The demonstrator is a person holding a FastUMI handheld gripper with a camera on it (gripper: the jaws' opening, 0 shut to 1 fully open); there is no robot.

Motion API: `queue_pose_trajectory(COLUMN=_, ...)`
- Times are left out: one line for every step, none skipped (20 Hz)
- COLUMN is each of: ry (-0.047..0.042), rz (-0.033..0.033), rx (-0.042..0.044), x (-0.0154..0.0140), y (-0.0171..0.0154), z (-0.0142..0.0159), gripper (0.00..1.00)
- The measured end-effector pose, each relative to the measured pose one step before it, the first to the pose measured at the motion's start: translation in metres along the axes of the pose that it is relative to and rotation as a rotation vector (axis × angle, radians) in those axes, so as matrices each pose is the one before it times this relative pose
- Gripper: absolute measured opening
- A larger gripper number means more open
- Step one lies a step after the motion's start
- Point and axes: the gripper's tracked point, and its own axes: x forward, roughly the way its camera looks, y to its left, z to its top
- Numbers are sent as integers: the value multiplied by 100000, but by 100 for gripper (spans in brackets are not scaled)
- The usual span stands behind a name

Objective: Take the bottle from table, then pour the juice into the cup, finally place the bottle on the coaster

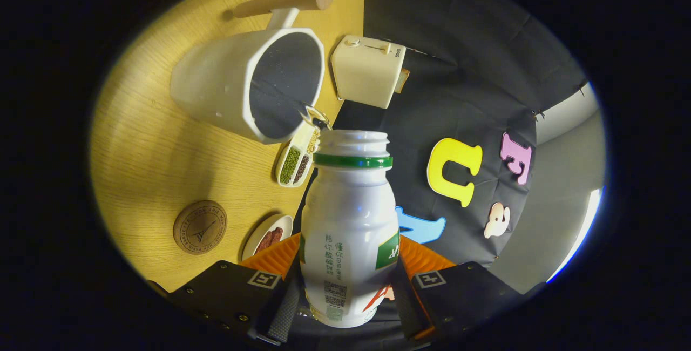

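Pouring looks like the step in hand here: the tongs point(350, 291) are pinching the white plastic bottle with the green neck ring point(348, 227), one finger pressed on each side of its body, and the whole view is rolled over so the uncapped mouth sits right by the rim of the big white faceted cup with the wooden rod handle point(248, 83). A thin glint of liquid seems to hang between mouth and rim, though it's too small to be sure. The cup's dark inside looks matte, the bottle glossy and smooth with a ribbed screw thread on top. Next, I'd guess, comes tipping the bottle back upright and carrying it to the round cork-brown coaster with the stamped emblem point(200, 227), which sits on the pale wood-grain table point(162, 151) well apart from the cup, beside a small white dish of something reddish point(268, 236).
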Motion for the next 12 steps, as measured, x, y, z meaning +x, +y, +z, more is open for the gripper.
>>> queue_pose_trajectory(ry=-81, rz=8, rx=-510, x=-26, y=-37, z=68, gripper=75)
queue_pose_trajectory(ry=124, rz=-40, rx=-489, x=7, y=-75, z=16, gripper=75)
queue_pose_trajectory(ry=21, rz=81, rx=-541, x=-87, y=0, z=-25, gripper=75)
queue_pose_trajectory(ry=7, rz=97, rx=-624, x=-2, y=-76, z=-36, gripper=75)
queue_pose_trajectory(ry=131, rz=374, rx=-802, x=0, y=48, z=-27, gripper=75)
queue_pose_trajectory(ry=387, rz=379, rx=-773, x=17, y=26, z=-50, gripper=75)
queue_pose_trajectory(ry=13, rz=237, rx=-612, x=-5, y=22, z=1, gripper=75)
queue_pose_trajectory(ry=130, rz=267, rx=-602, x=26, y=-79, z=57, gripper=75)
queue_pose_trajectory(ry=121, rz=-134, rx=-582, x=-84, y=-82, z=-85, gripper=75)
queue_pose_trajectory(ry=114, rz=61, rx=-576, x=-1, y=-33, z=95, gripper=75)
queue_pose_trajectory(ry=93, rz=133, rx=-664, x=-34, y=-46, z=27, gripper=75)
queue_pose_trajectory(ry=120, rz=-3, rx=-722, x=69, y=-95, z=-18, gripper=75)
